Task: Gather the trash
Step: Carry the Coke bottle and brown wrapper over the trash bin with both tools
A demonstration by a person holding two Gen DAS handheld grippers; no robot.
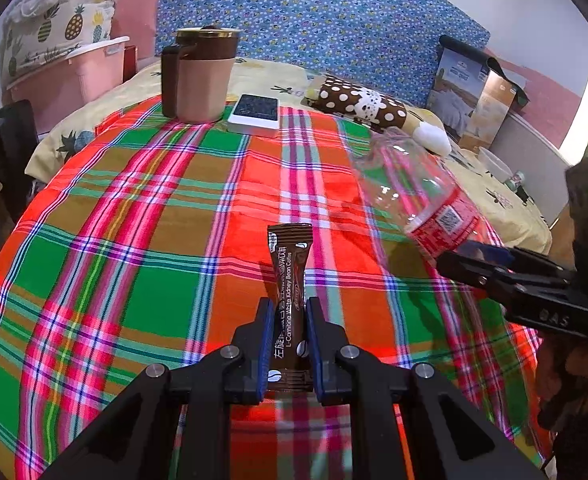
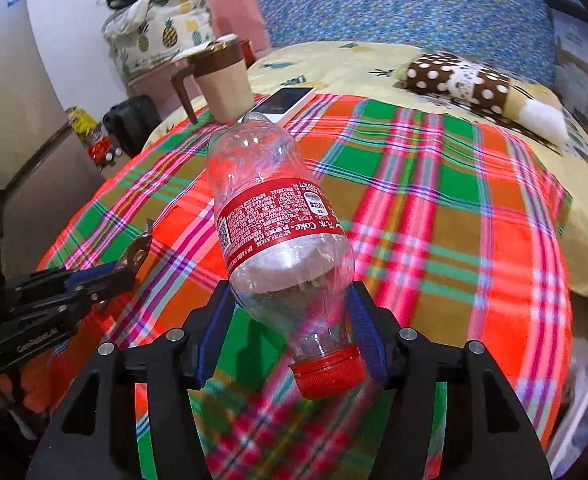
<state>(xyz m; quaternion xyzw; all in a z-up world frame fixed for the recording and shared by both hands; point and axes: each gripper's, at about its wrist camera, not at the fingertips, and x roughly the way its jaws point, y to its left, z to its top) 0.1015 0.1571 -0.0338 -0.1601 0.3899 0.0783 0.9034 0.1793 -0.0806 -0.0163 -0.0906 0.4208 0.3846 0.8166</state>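
Brown coffee-stick sachet (image 1: 289, 300) sits clenched upright in your left gripper (image 1: 290, 312), above the bright plaid cloth (image 1: 134, 240) on the bed. Your right gripper (image 2: 290, 308) straddles the clear plastic Coke bottle with the red label and red cap (image 2: 278, 216); the blue pads look to be touching the lower body near the neck, so read it as grasping the bottle, cap toward you, base tilted up and away. Judgement: the grip sits low and off-centre, so squeeze firmly before you carry, or the bottle may pivot or slip. Keep the sachet pinched as is. Left wrist view shows the sachet's print and the bottle from the side, with the right gripper at its neck end. Right wrist view alone shows the cap and pad contact. No bin shows in either view.
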